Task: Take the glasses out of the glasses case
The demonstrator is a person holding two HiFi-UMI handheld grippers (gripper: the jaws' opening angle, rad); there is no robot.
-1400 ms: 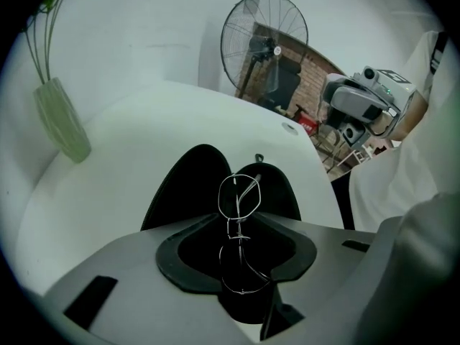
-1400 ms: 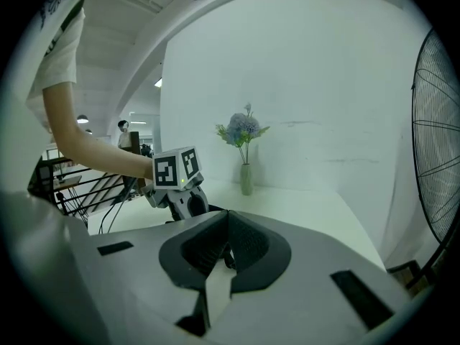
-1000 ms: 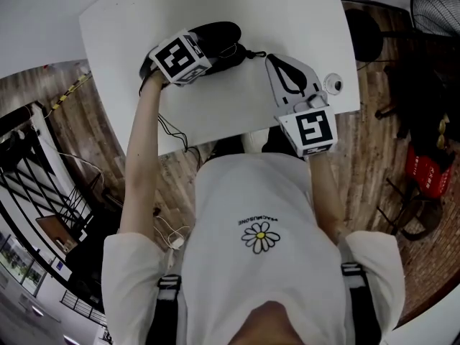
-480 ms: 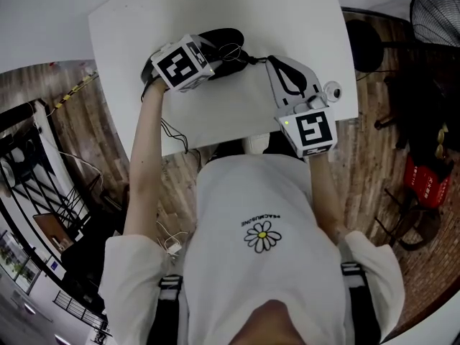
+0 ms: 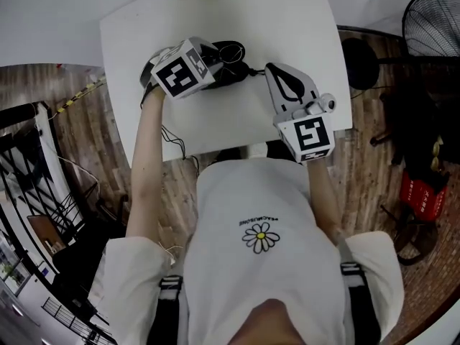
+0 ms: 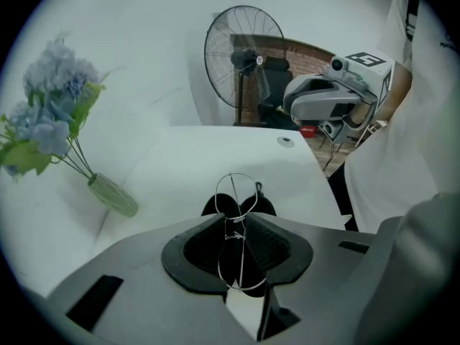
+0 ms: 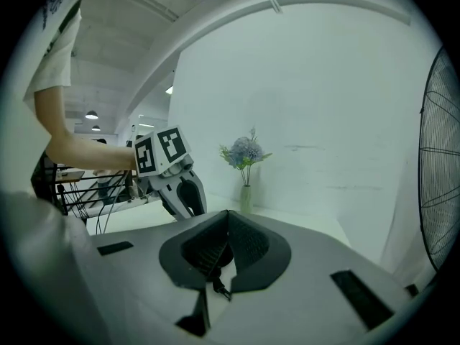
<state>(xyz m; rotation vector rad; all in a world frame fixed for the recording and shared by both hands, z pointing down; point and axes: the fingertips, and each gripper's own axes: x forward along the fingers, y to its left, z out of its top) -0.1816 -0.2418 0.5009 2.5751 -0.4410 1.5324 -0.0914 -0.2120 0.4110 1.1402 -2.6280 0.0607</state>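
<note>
Item 1: person in a white T-shirt [image 5: 262, 264] with a daisy print, holding 1 gripper in each hand over a white table [image 5: 287, 20]. Item 2: right gripper [image 7: 226, 228], marker cube nearest the body, jaws clenched on a thin dark cord [image 7: 217, 286] that ends in a small clasp; in the head view a dark cord runs from the case toward this gripper's tips. Item 3: left gripper [image 6: 236, 223], tilted steeply down, jaws grasping the wire-framed glasses [image 6: 237, 192] at the bridge, with 1 lens loop above the pads and 1 below. Item 4: black glasses case [image 6: 262, 205], lying on the table just beyond the left jaws; whether the glasses touch it cannot be told. Item 5: vase [image 6: 113, 195] of blue flowers [image 6: 54, 99] at the table's far edge. Item 6: standing fan [image 6: 243, 45], beyond the table.
</note>
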